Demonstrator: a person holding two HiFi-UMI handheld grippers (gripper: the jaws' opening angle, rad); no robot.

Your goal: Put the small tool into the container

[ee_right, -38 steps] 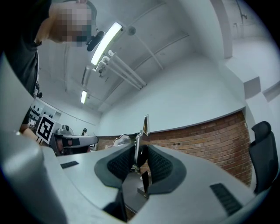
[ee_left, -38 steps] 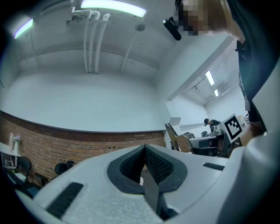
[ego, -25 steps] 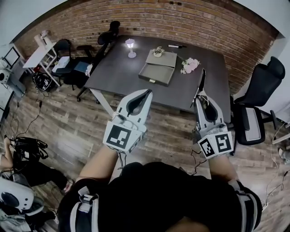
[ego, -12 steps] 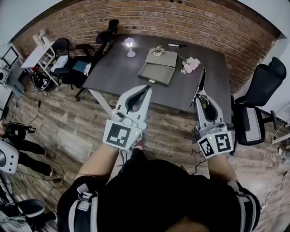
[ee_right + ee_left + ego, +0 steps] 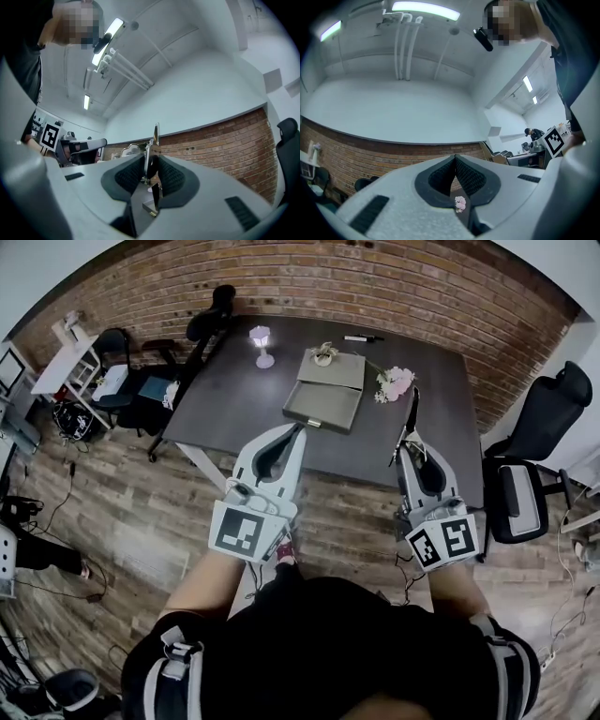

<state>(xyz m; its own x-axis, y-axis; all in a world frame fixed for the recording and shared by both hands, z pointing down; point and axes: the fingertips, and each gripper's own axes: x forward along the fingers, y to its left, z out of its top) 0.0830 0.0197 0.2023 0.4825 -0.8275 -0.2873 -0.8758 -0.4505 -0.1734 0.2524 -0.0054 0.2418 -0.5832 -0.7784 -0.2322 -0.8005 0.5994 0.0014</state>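
A grey open box, the container (image 5: pixel 323 396), sits mid-table on the dark table (image 5: pixel 234 390). My right gripper (image 5: pixel 410 433) is shut on the small tool (image 5: pixel 412 407), a slim dark piece that sticks out past the fingertips over the table's near edge. In the right gripper view the tool (image 5: pixel 155 134) rises between the pads of the right gripper (image 5: pixel 151 161), metal end up. My left gripper (image 5: pixel 299 427) hangs before the table's near edge, below the container, its tips touching and holding nothing. The left gripper (image 5: pixel 455 157) shows shut in its own view too.
On the table stand a small lamp (image 5: pixel 260 337), pink flowers (image 5: pixel 394 382) right of the box, a marker (image 5: pixel 361 337) at the far edge and a pale object (image 5: pixel 324 354) on the box's back. Office chairs (image 5: pixel 539 427) (image 5: pixel 202 329) flank the table. Cables lie on the wooden floor at left.
Both grippers have moved forward toward the table together; the table and box have come nearer in the head view. The grip on the tool is unchanged.
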